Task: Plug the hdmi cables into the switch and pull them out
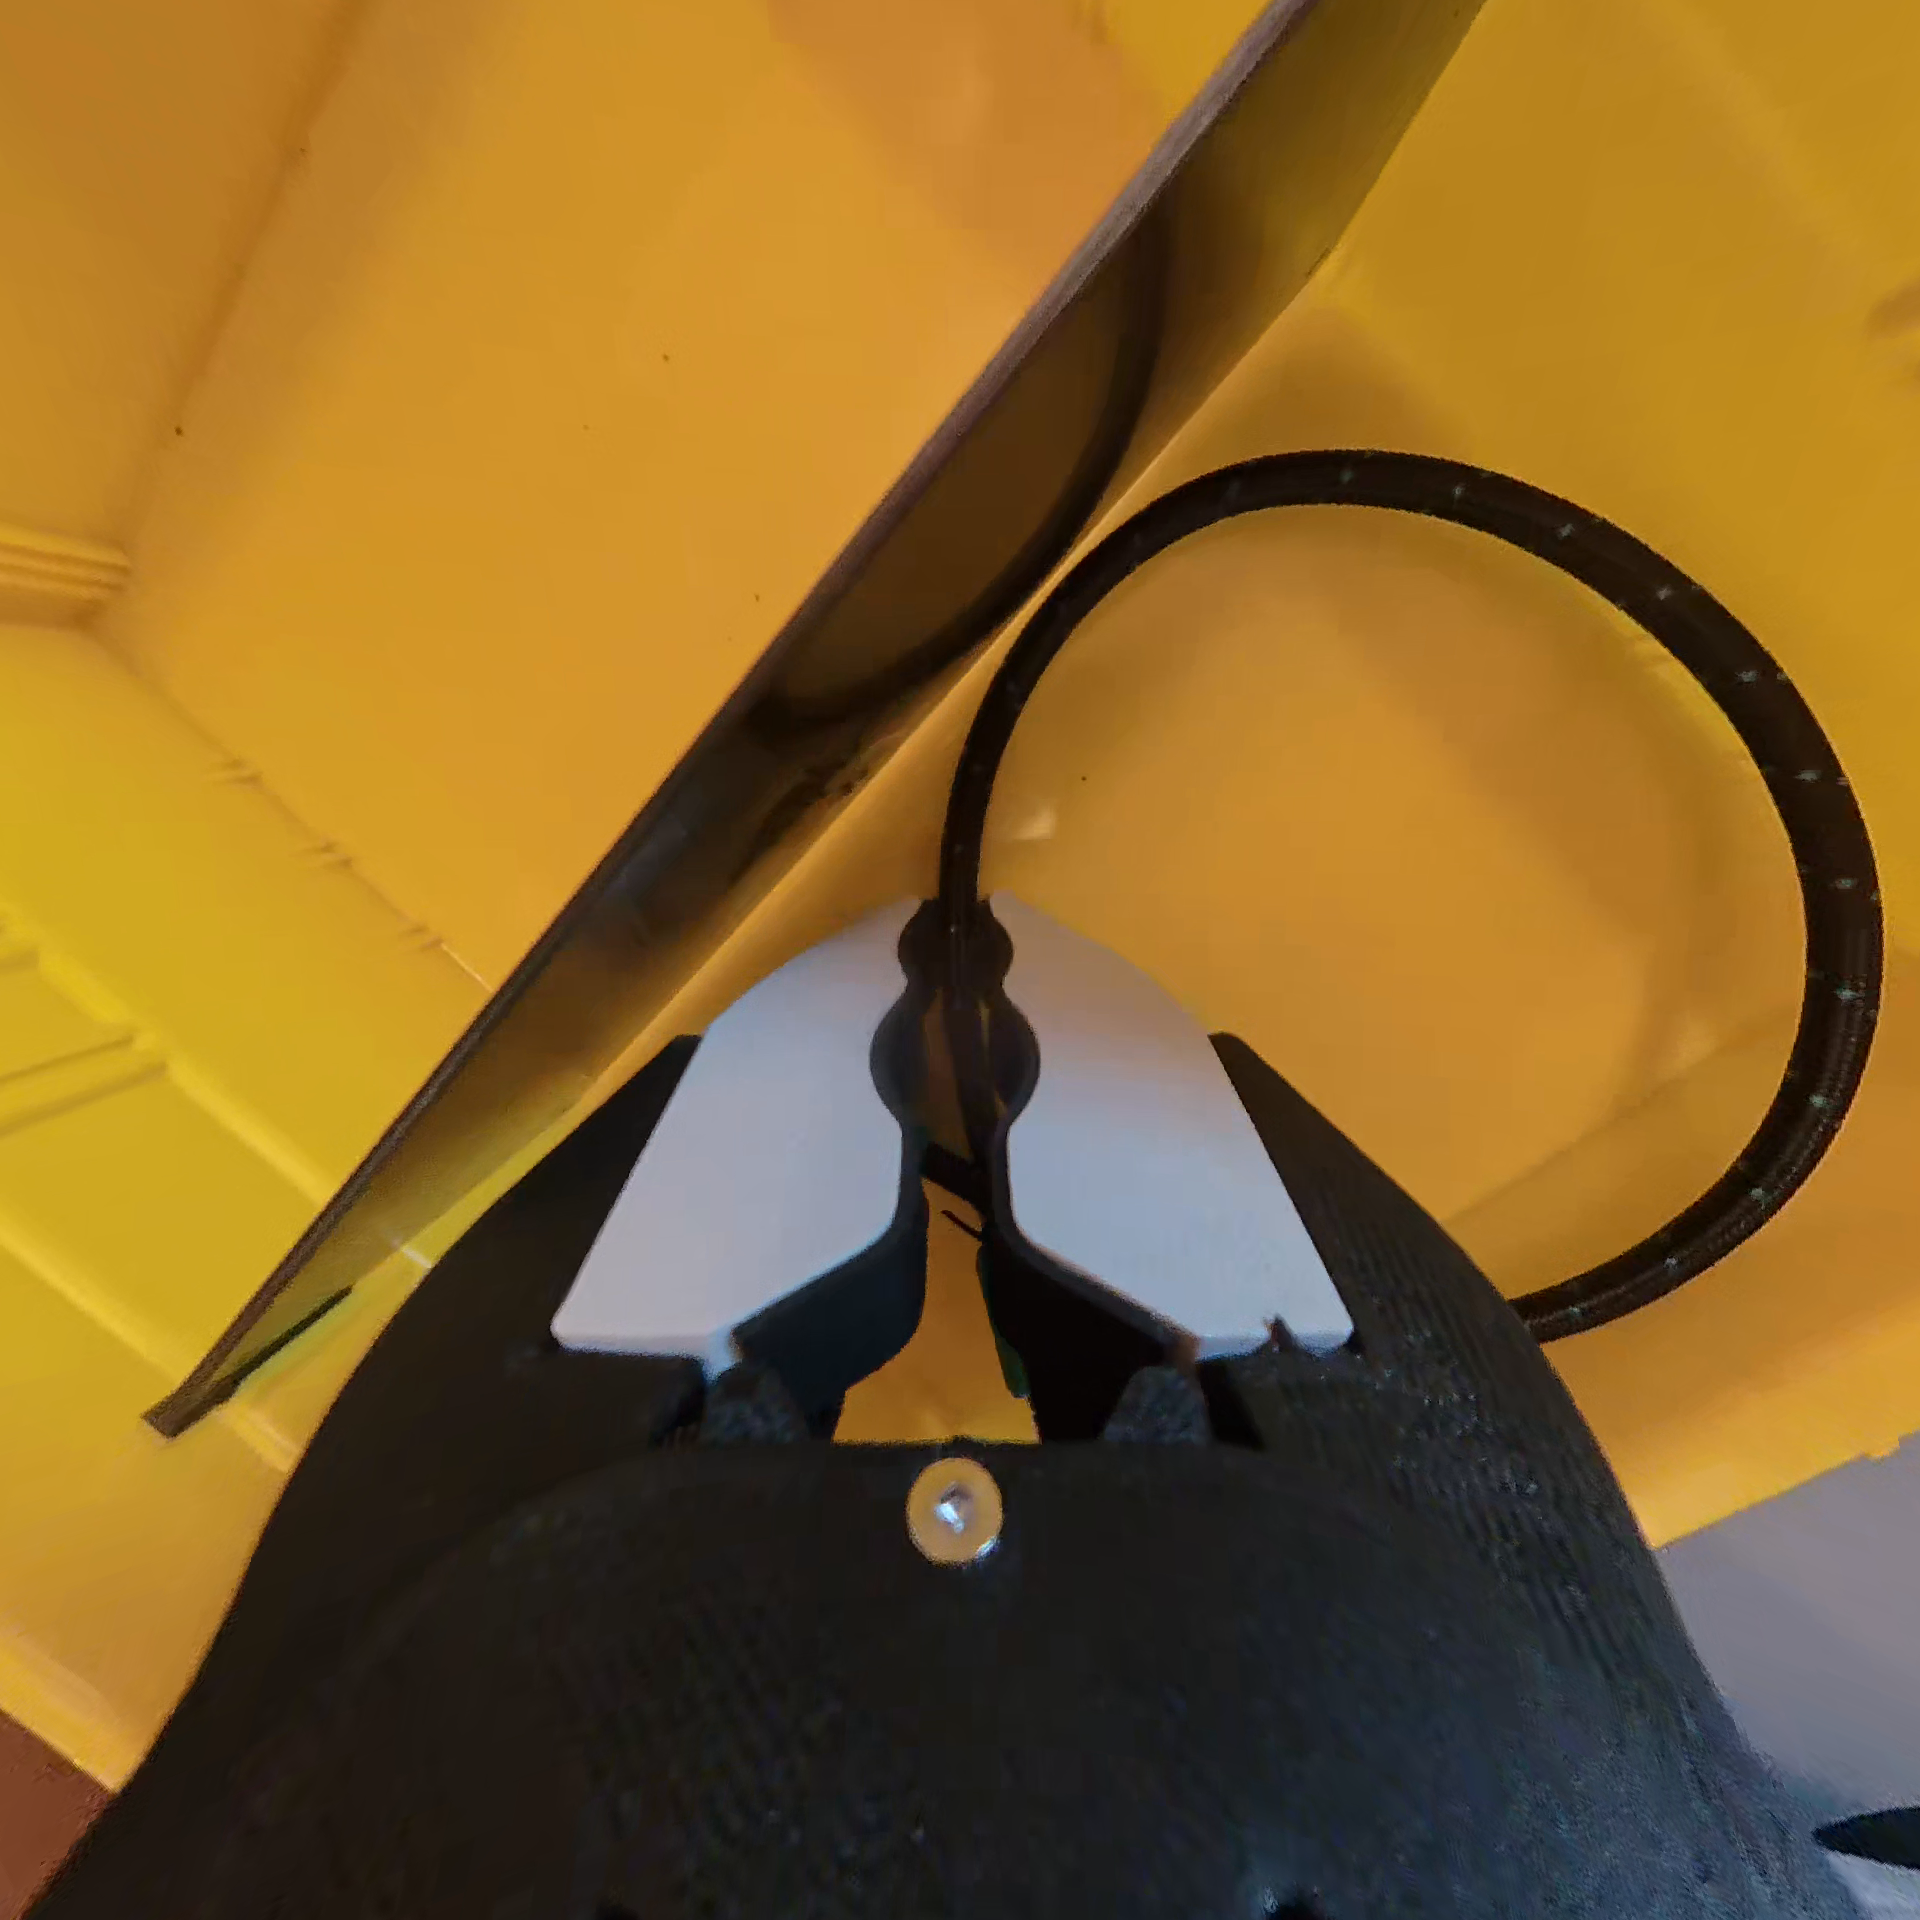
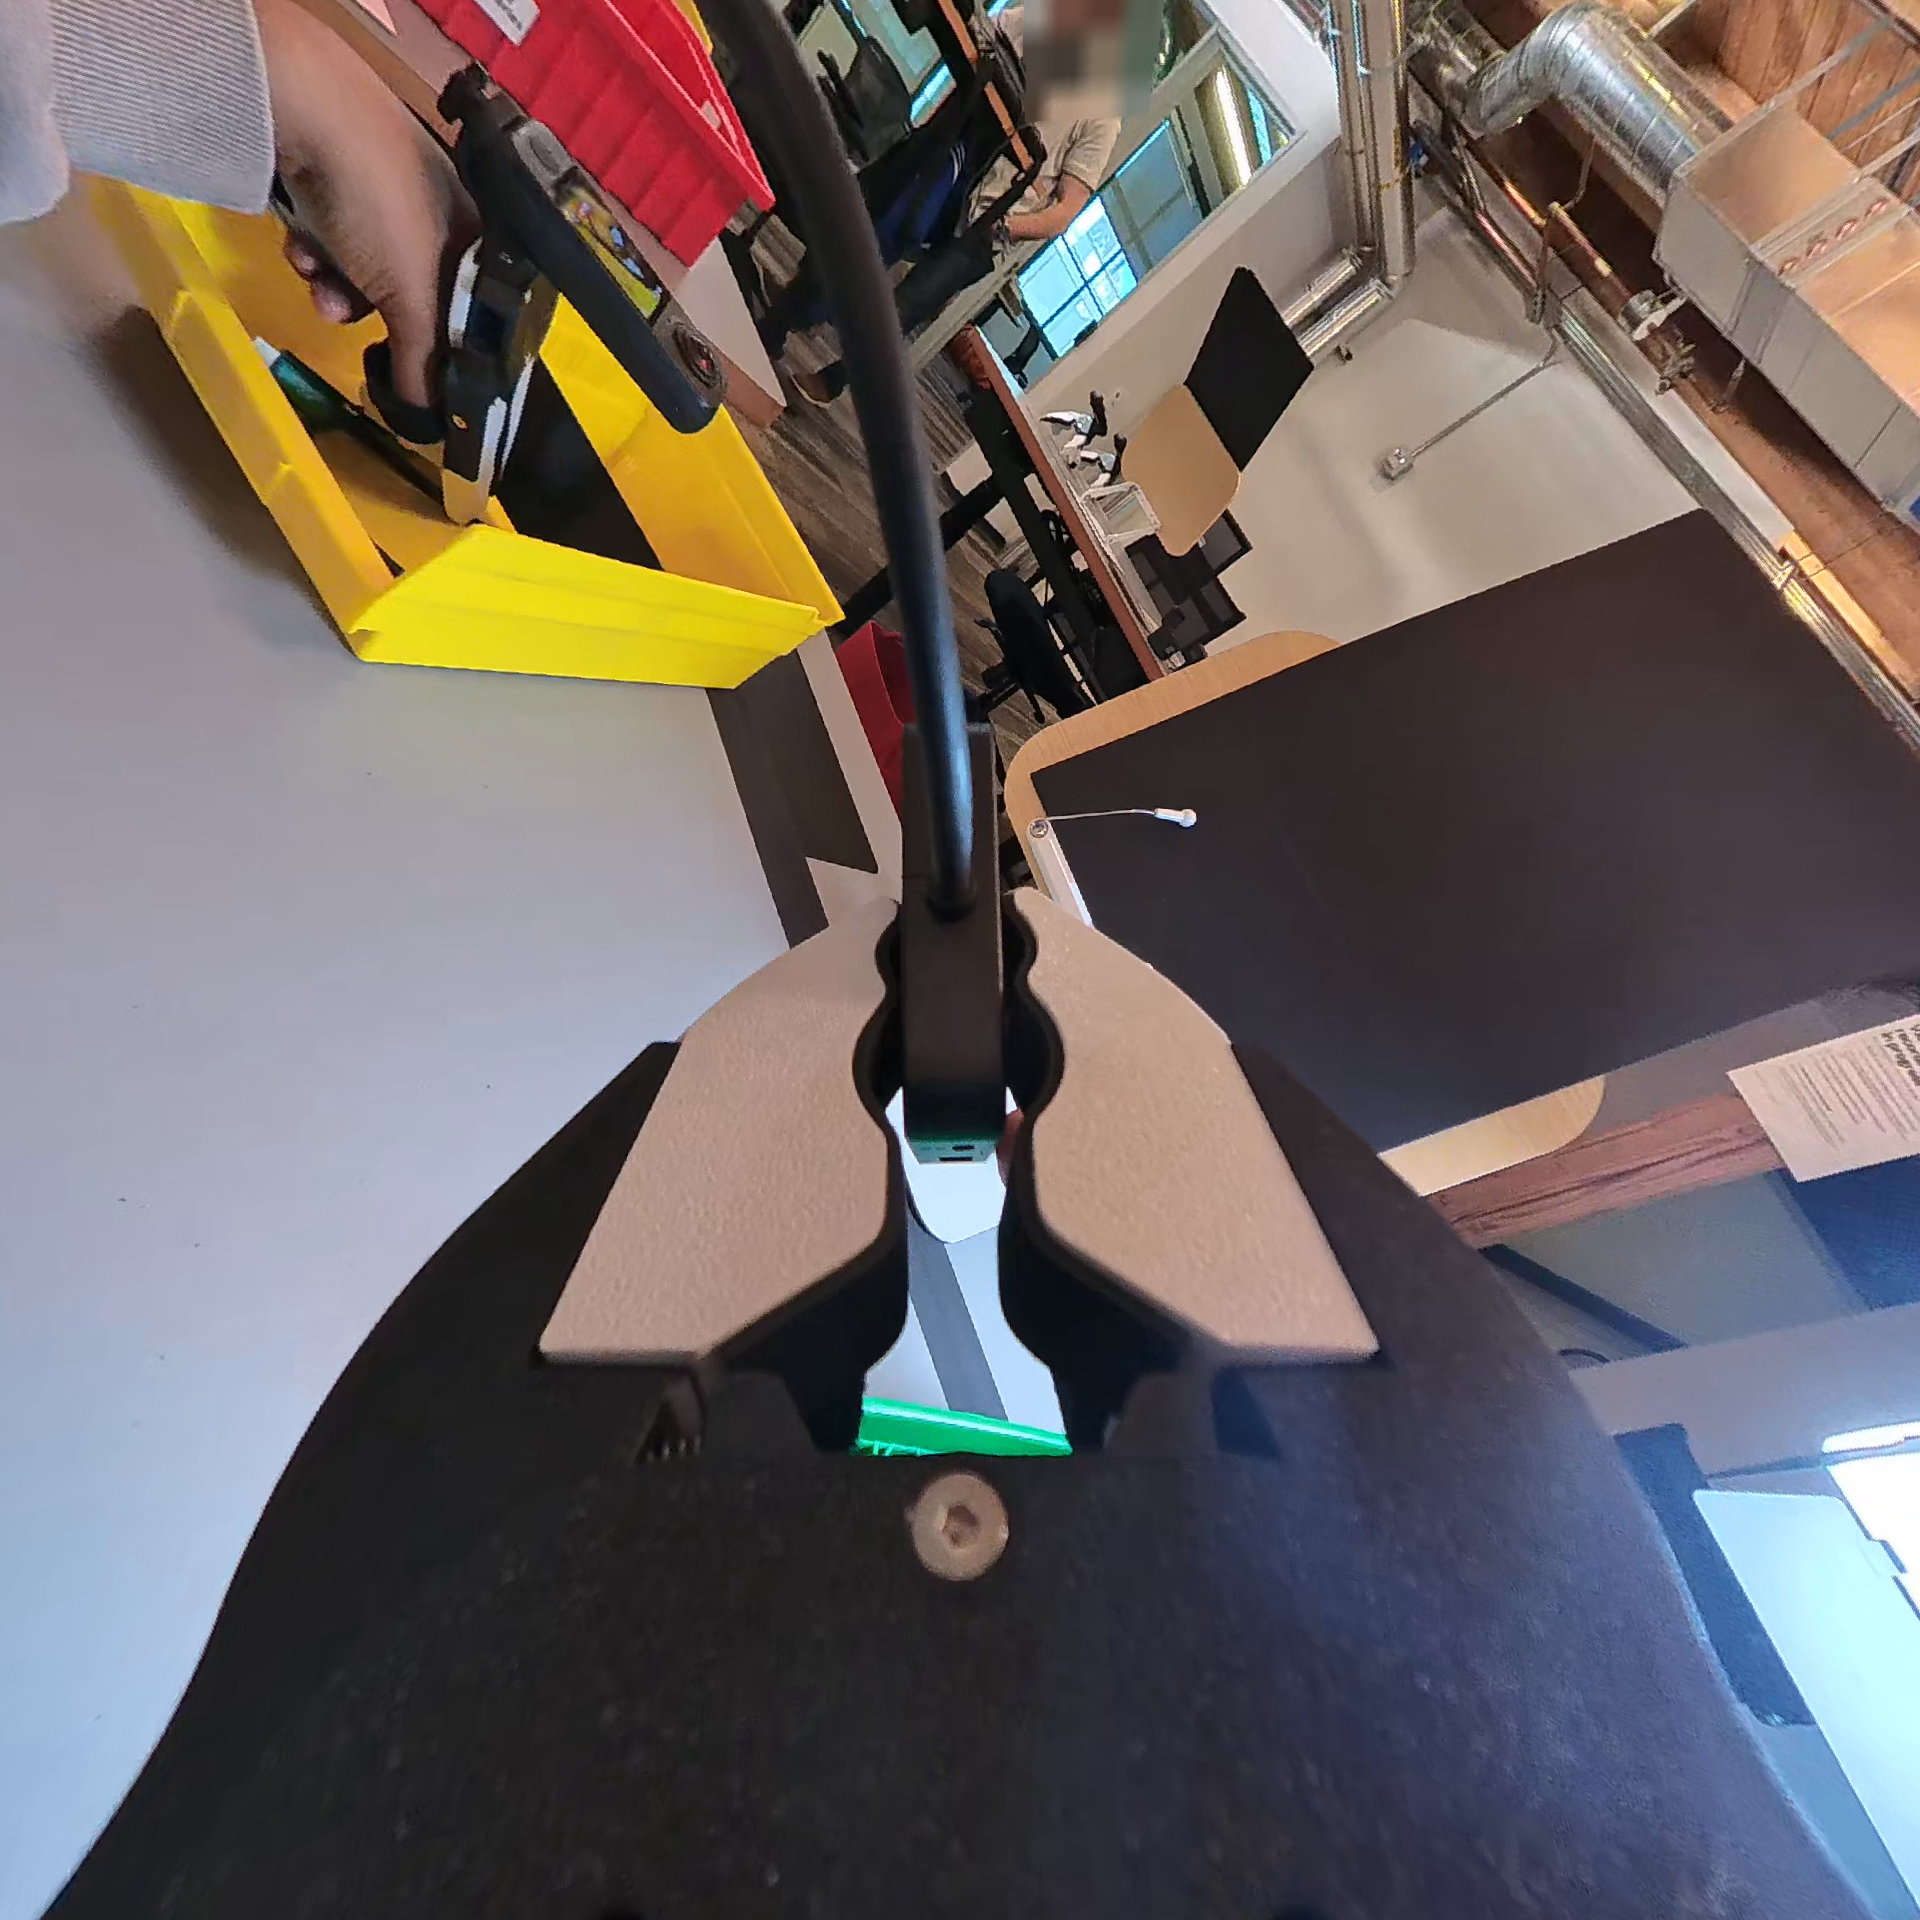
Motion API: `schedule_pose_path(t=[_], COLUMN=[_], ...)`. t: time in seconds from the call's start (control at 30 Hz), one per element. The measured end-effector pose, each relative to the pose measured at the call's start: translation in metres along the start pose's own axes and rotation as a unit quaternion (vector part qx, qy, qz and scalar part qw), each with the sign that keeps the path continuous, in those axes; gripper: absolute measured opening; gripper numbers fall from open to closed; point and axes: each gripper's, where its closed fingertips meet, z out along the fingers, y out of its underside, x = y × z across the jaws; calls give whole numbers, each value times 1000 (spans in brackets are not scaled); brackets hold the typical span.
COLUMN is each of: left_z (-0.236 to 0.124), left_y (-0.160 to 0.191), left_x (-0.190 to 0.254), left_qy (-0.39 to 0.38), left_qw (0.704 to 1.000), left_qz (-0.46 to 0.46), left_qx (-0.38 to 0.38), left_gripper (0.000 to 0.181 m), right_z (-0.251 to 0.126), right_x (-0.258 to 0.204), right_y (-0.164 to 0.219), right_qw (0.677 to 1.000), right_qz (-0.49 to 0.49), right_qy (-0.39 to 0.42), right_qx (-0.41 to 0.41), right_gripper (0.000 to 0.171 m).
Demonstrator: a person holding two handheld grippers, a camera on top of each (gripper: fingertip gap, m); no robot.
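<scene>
In the left wrist view my left gripper (image 1: 954, 914) is down inside a yellow bin (image 1: 468, 416). It is shut on a black braided cable (image 1: 1766, 727) that loops round to the right. The plug end is hidden between the fingers. In the right wrist view my right gripper (image 2: 951, 914) is shut on a small black box, the switch (image 2: 951, 1039). A small port shows on its near end, and a smooth black cable (image 2: 883, 364) rises from its far end. The left gripper (image 2: 468, 416), held by a hand, shows far off in the yellow bin (image 2: 571, 613).
A dark flat divider (image 1: 727, 831) slants across the bin beside the left gripper. The bin stands on a pale table (image 2: 312, 935) near its far edge, with a red bin (image 2: 623, 94) behind it. A black panel (image 2: 1455, 883) stands to the right. Something green (image 2: 956, 1434) lies below the right gripper. My hands' fingertips stand some 50 cm from each other.
</scene>
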Motion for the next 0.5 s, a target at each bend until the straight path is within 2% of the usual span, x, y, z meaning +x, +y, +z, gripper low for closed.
schedule_pose_path(t=[0.13,0.23,0.4,0.5], left_z=[-6,-29,-108,-173], left_y=[2,-14,-53,-78], left_x=[7,11,29,64], left_qy=[18,20,35,89], left_qw=[1000,998,976,930], left_qz=[18,28,54,92], left_qx=[-3,48,209,346], left_gripper=[6,6,6,6], right_z=[-1,-4,-8,-9], right_x=[4,9,15,17], right_y=[2,4,2,2], right_qw=[1000,1000,1000,999], right_qz=[2,7,19,18], right_qy=[5,13,21,26], right_qx=[-1,2,12,12], right_gripper=[14,14,14,14])
